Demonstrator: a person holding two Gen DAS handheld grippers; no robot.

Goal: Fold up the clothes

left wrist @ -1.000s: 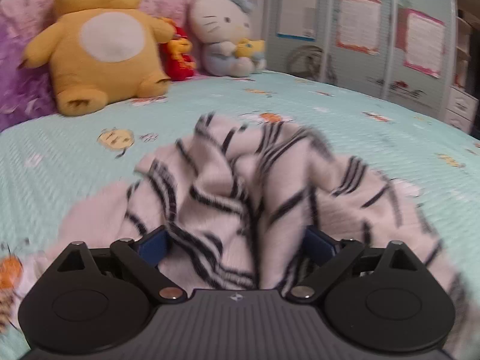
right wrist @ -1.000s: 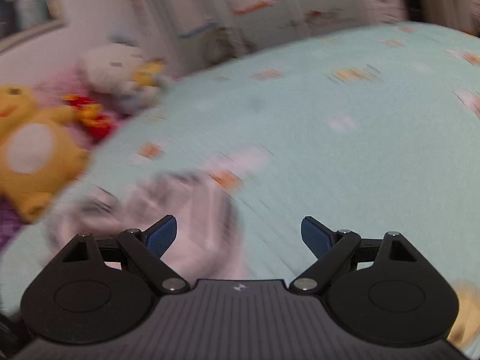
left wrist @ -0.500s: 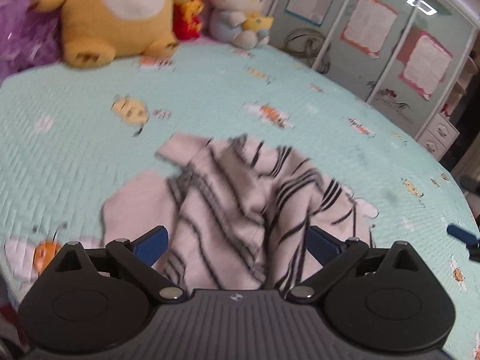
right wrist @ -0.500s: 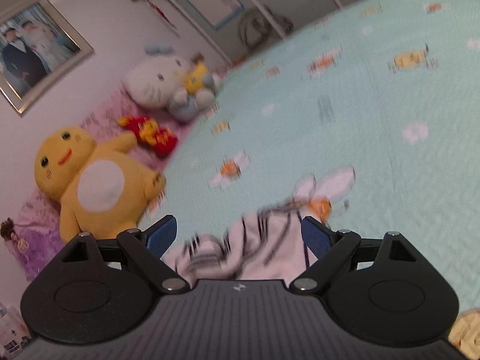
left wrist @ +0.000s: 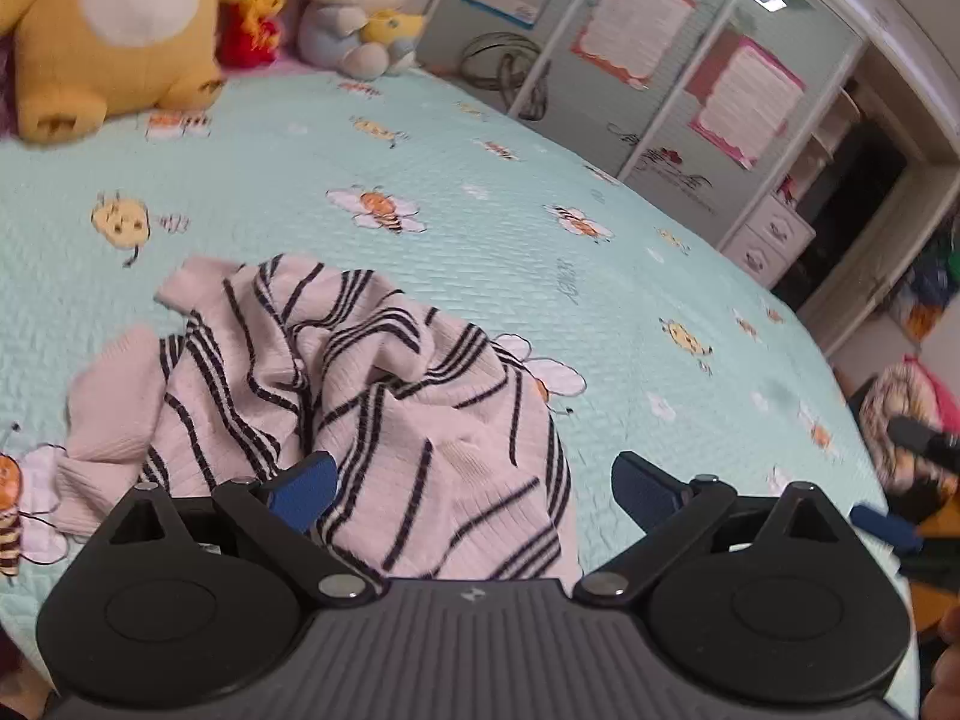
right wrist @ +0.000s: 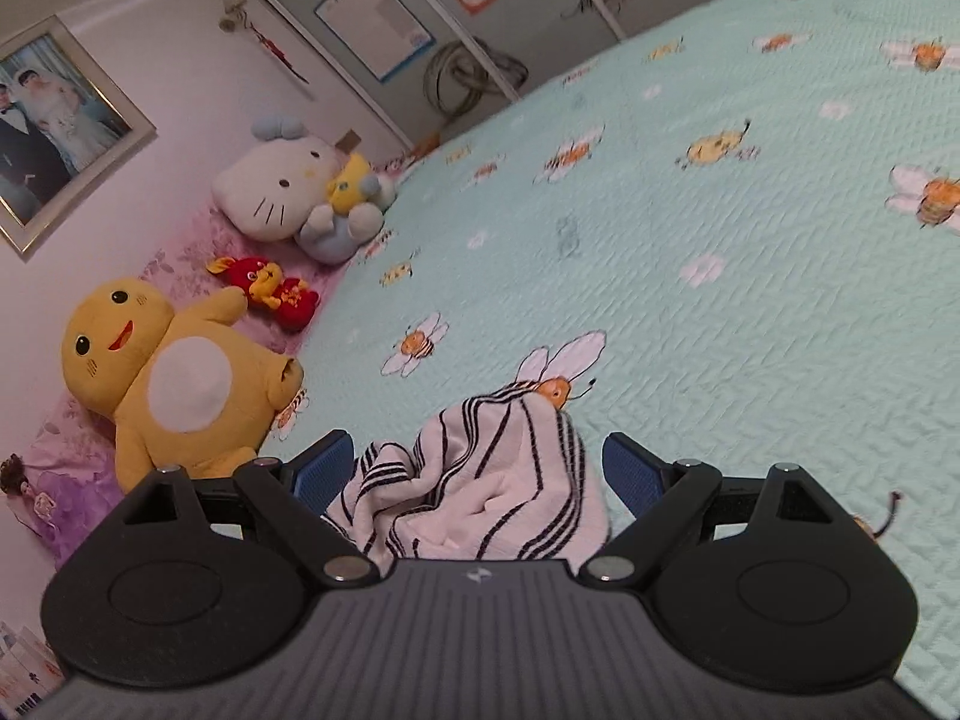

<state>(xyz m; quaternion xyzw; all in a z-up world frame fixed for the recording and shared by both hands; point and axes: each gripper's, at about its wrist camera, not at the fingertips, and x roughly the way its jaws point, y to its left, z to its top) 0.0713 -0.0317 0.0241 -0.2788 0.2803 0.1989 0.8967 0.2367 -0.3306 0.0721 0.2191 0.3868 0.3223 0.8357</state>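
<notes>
striped top point(left wrist: 384, 414) crumpled at lower centre of bedspread point(left wrist: 540, 252) | left gripper point(left wrist: 474, 489) and right gripper point(right wrist: 474, 471) spread wide, nothing held | risk: several layers get pinched together, so the heap is only dragged, not unfolded

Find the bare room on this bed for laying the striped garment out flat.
Free: the wide bedspread between the crumpled striped garment and the wardrobe doors. Crowded: the head end, where the yellow plush, red toy and white cat plush sit.
</notes>
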